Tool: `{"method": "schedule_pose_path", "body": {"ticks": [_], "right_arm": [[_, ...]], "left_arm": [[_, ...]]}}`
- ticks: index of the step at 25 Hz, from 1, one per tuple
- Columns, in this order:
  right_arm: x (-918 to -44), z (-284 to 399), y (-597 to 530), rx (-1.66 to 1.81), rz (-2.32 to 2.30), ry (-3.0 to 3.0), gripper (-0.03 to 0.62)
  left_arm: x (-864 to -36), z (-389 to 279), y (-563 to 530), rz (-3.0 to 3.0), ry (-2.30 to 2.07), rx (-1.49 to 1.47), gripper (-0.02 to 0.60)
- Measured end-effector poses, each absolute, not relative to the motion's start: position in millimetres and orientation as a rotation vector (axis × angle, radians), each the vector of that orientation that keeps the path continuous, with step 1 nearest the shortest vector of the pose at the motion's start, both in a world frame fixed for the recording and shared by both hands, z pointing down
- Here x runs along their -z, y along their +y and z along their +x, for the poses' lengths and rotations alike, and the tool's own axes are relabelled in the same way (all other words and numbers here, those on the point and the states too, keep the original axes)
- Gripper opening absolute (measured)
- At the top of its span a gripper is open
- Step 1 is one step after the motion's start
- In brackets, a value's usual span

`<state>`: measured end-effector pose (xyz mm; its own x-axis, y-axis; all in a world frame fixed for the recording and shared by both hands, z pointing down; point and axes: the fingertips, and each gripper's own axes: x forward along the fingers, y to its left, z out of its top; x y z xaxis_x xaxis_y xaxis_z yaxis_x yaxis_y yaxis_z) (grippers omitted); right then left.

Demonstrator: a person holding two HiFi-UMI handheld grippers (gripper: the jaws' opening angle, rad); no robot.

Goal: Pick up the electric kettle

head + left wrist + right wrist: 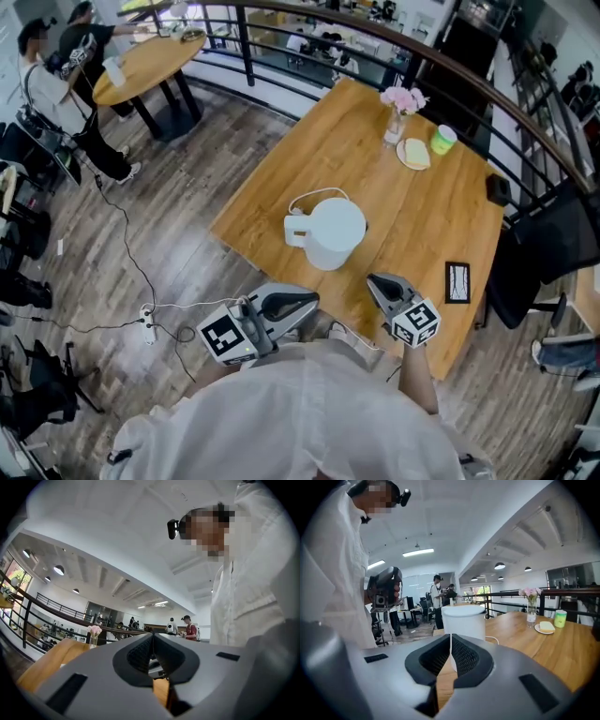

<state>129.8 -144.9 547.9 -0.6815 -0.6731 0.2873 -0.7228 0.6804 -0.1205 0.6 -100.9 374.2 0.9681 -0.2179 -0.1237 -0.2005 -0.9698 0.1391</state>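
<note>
kettle: white electric kettle [335, 234], upright on the wooden table [431, 220], close to the edge nearest the person, lid on, nothing touching it.
handle: kettle handle [295, 231] sticks out to the left in the head view.
cord: white cord [315, 194] loops on the tabletop from the handle side round behind the kettle.
right gripper: right gripper [373, 279] has its jaws pressed tight together with nothing in them. Its tips are over the table's near edge, just short of the kettle and aimed at it. In the right gripper view the kettle stands straight ahead beyond the tips, not touched.
left gripper: left gripper [312, 300] is likewise closed up and empty. Its tips sit about at the table's near edge, below-left of the kettle in the head view, apart from it.
person: white shirt [309, 412], one gripper in each hand.
far end of table: glass vase of pink flowers [398, 112], plate [413, 155] with a yellow piece on it, green cup [442, 140] just beside the plate, all well apart from the kettle.
right side of table: dark flat rectangle [457, 282] lies near the right gripper.
around: dark curved railing [281, 11] behind the table, round wooden table [150, 61] at upper left with people by it, power strip [148, 323] and cables on the wood floor.
</note>
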Motion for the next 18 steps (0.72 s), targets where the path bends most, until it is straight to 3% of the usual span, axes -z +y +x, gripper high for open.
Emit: {"method": "schedule_pose_path", "body": {"ticks": [16,18], "right_arm": [[-590.2,142.0,-180.7,-0.443,1.093,-2.747,0.018],[-591.2,141.1,-180.5,-0.471,1.093,-2.763,0.054]], "left_arm": [[-390.4,-1.1,-97.3,2.998,-0.402,0.117,0.008],[-394.4,-2.0,-98.7,2.980,-0.401,0.101,0.008]]}}
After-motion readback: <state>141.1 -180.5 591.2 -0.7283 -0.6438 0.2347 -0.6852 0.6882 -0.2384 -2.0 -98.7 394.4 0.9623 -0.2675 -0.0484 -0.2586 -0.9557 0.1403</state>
